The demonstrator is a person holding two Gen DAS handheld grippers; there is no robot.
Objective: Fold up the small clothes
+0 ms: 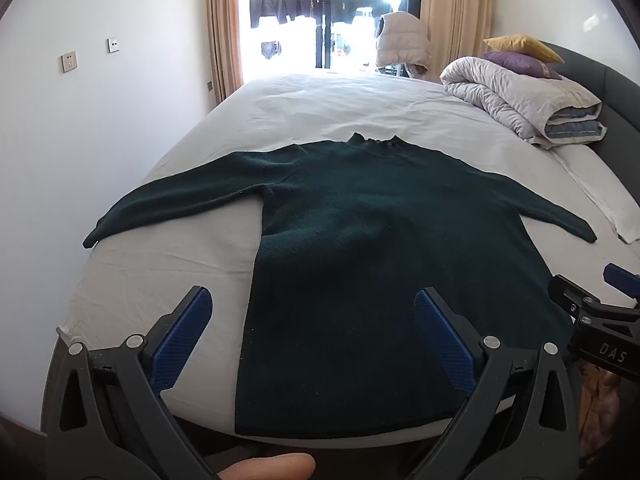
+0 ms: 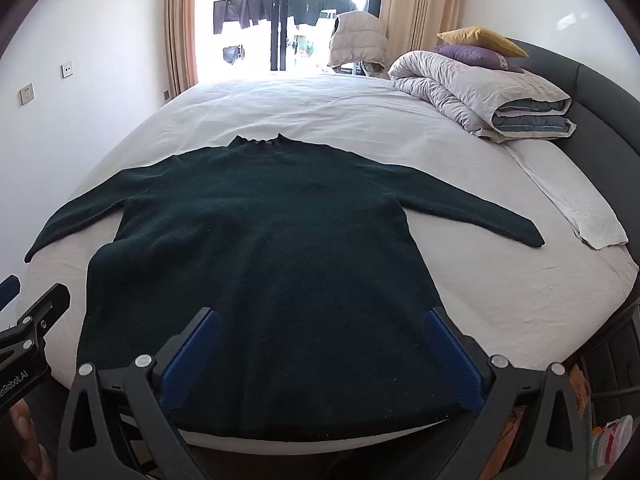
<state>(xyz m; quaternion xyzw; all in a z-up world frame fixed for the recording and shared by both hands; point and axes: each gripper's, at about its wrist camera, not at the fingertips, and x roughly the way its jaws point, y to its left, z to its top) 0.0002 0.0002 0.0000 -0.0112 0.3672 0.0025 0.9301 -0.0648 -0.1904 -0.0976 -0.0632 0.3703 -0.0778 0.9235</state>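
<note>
Flat, fuzzy dark-green knit sweater [image 1: 360, 240]

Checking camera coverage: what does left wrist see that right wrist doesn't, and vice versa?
Only the left wrist view: a fingertip at the bottom edge, two wall plates fully in frame, and the right gripper entering from the right side.

Only the right wrist view: colourful items on the floor beside the bed, and the left gripper entering from the left.

Both: the dark green sweater spread flat with sleeves out on the white bed, the rolled duvet, the yellow and purple pillows, and the window. Each view's own jaws stand open and empty.
</note>
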